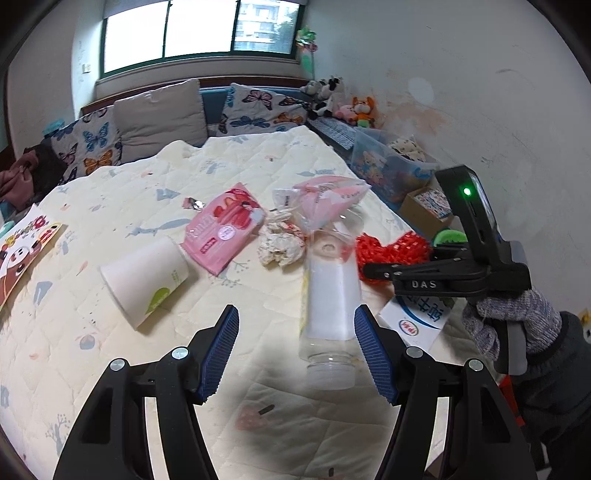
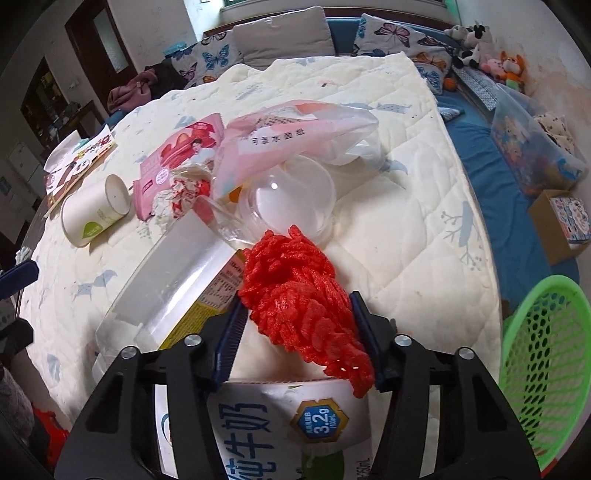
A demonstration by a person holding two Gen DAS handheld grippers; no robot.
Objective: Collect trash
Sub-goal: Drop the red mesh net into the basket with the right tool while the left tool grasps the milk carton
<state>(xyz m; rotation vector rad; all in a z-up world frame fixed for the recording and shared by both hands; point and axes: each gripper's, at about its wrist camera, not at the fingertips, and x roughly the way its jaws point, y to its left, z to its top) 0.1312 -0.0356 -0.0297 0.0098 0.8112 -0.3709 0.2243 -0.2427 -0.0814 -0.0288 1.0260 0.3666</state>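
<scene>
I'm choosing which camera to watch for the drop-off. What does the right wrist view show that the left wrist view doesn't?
Only the right wrist view shows the green basket beside the bed, the print on the milk carton, and the right tongs closed around the red mesh net.

Only the left wrist view shows the window, the gloved hand and the open left tongs.

Both show the paper cup, clear bottle and pink packet.

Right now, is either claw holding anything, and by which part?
The right claw grips the red foam net across its middle. The left claw is open, holding nothing.
</scene>
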